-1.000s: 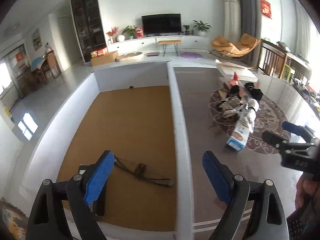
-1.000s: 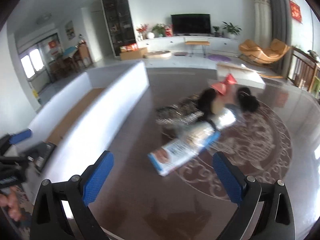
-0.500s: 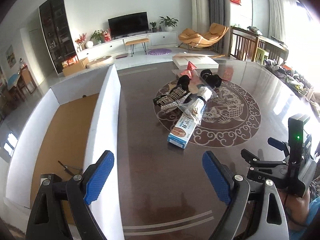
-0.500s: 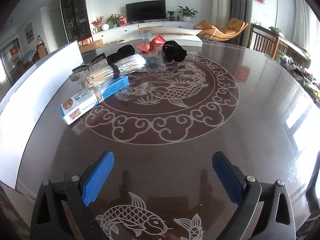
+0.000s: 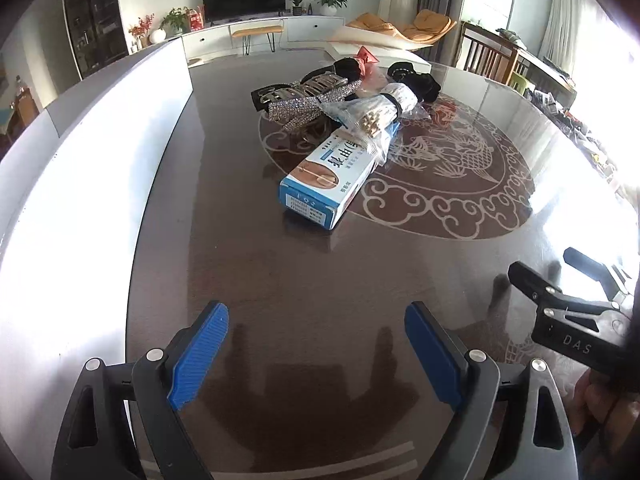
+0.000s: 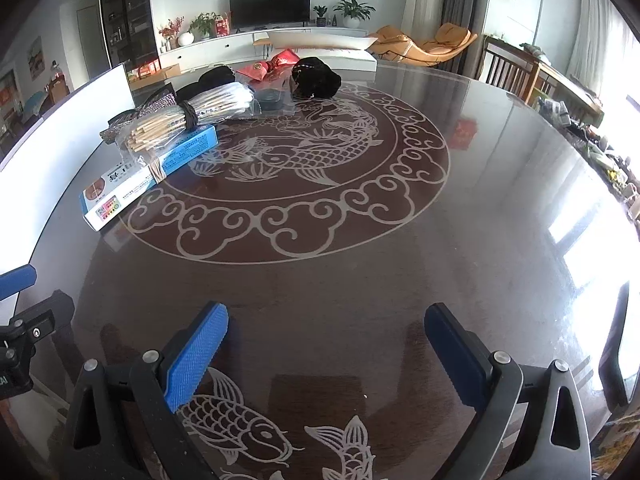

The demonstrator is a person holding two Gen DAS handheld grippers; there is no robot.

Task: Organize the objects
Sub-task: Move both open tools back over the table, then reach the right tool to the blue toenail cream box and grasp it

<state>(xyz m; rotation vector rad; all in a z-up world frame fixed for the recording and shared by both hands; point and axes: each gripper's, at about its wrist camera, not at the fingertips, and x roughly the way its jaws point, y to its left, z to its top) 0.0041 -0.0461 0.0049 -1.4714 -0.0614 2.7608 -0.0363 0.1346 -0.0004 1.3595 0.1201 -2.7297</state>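
Observation:
A pile of objects lies on the dark round table (image 5: 320, 280): a blue and white box (image 5: 334, 172), a bagged bundle of chopsticks (image 5: 378, 114) on it, a rhinestone belt (image 5: 308, 98), black cloth items (image 5: 414, 80) and a red pouch (image 5: 366, 56). In the right wrist view the box (image 6: 148, 172), chopsticks (image 6: 188, 118), black cloth (image 6: 316, 78) and red pouch (image 6: 268, 66) show at the upper left. My left gripper (image 5: 316, 344) is open and empty, well short of the box. My right gripper (image 6: 326, 344) is open and empty over bare table, and also shows in the left wrist view (image 5: 560, 280).
A white-walled box (image 5: 100, 128) runs along the table's left edge; its wall shows in the right wrist view (image 6: 52, 136). A flat white box (image 6: 320, 46) lies behind the pile. Chairs (image 5: 492, 60) stand at the far right. The table has a fish and cloud inlay (image 6: 304, 160).
Both grippers have swung away from the white-walled box toward the pile on the table and come lower. The left one no longer looks into the box. Both stayed open.

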